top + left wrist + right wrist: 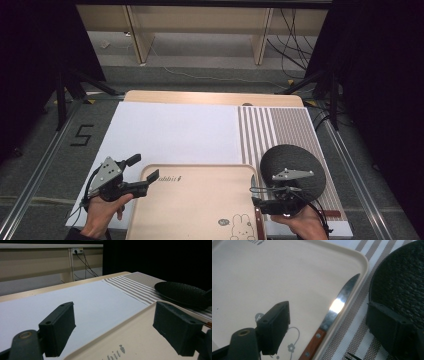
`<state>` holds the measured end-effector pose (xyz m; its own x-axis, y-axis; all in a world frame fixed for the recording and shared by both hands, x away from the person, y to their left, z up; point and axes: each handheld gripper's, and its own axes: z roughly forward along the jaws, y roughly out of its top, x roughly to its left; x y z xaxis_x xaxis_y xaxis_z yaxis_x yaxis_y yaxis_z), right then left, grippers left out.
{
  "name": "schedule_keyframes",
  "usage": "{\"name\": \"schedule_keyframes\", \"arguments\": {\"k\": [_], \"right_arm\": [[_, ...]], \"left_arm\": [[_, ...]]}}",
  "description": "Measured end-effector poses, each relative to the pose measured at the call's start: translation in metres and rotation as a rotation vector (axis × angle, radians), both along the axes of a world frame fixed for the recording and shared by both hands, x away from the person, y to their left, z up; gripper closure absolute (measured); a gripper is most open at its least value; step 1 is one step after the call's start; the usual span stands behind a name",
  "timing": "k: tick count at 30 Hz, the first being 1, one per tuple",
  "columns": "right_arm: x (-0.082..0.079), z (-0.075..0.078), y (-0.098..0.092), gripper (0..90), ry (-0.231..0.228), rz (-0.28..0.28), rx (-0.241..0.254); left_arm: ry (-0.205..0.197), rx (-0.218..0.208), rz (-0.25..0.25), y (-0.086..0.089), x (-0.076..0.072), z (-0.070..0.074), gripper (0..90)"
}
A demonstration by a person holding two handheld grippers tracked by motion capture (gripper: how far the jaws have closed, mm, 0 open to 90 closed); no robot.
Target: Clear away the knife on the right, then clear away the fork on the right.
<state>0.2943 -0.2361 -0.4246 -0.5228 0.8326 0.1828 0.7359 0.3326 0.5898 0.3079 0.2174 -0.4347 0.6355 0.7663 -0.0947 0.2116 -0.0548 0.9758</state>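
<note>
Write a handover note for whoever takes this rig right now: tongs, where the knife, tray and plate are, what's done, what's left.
Left tongs: open, holding nothing, at the tray's far left corner.
Right tongs: open, nothing gripped, hovering over the tray's right rim.
Knife: lies inside the tray along its right rim, wooden handle toward the person, blade pointing away. Apart from both pads.
Black plate: on the striped mat, right of the tray, nothing visible on it.
Done: knife appears set down in the tray and released.
Left: judging by the layout, probably the plate next; left tongs look ready to steady the tray.
</note>
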Motion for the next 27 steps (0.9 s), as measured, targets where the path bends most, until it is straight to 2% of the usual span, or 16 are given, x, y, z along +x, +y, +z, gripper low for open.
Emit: {"name": "schedule_keyframes", "arguments": {"k": [3,5,6,7,12,13,15,17,19,21,22,23,24,25,26,27], "right_arm": [[0.001,0.000,-0.007,20.7,-0.019,-0.019,-0.005],[0.002,0.000,-0.012,20.7,-0.019,-0.034,-0.002],[0.001,0.001,-0.014,20.7,-0.002,-0.049,-0.002],[0.002,0.001,-0.017,20.7,-0.022,-0.047,-0.006],[0.000,0.003,-0.027,20.7,-0.024,-0.080,-0.003],[0.000,0.003,-0.029,20.7,-0.031,-0.078,-0.017],[-0.001,0.004,-0.033,20.7,-0.035,-0.093,-0.003],[-0.002,0.005,-0.039,21.0,-0.046,-0.085,-0.030],[-0.004,0.007,-0.045,21.7,-0.045,-0.093,-0.045],[-0.006,0.008,-0.052,22.7,-0.044,-0.102,-0.044],[-0.008,0.008,-0.055,22.7,-0.040,-0.118,-0.032],[-0.009,0.008,-0.058,22.7,-0.024,-0.132,-0.031],[-0.010,0.009,-0.062,23.0,-0.020,-0.132,-0.058],[-0.012,0.009,-0.066,23.6,-0.022,-0.137,-0.049],[-0.016,0.012,-0.068,24.0,0.006,-0.158,-0.058],[-0.015,0.011,-0.073,24.2,-0.024,-0.132,-0.065]], "left_arm": [[-0.001,-0.004,-0.003,0.000,0.000,0.000,16.8],[0.003,0.001,0.000,0.000,0.000,0.000,16.8],[-0.001,-0.003,-0.003,0.000,0.000,0.000,16.8],[-0.001,-0.004,-0.002,0.000,0.000,0.000,16.8],[0.005,0.006,0.004,0.000,-0.001,0.000,16.7],[0.004,0.008,0.004,0.000,-0.001,0.001,16.7],[0.005,0.005,0.001,-0.001,-0.001,0.001,16.7],[0.001,0.011,-0.003,-0.001,-0.001,0.001,16.7],[0.000,0.004,-0.006,-0.001,-0.001,0.000,16.7],[-0.004,-0.001,-0.011,-0.002,-0.001,0.000,16.7],[0.000,0.010,-0.008,-0.001,-0.002,0.001,16.7],[-0.005,0.010,-0.010,-0.001,-0.002,0.001,16.7],[-0.004,0.010,-0.010,-0.001,-0.003,0.001,16.7],[-0.004,0.008,-0.009,-0.001,-0.003,0.001,16.7],[-0.005,0.008,-0.009,-0.001,-0.003,0.001,16.7],[-0.005,0.009,-0.010,-0.001,-0.003,0.001,16.7]]}}
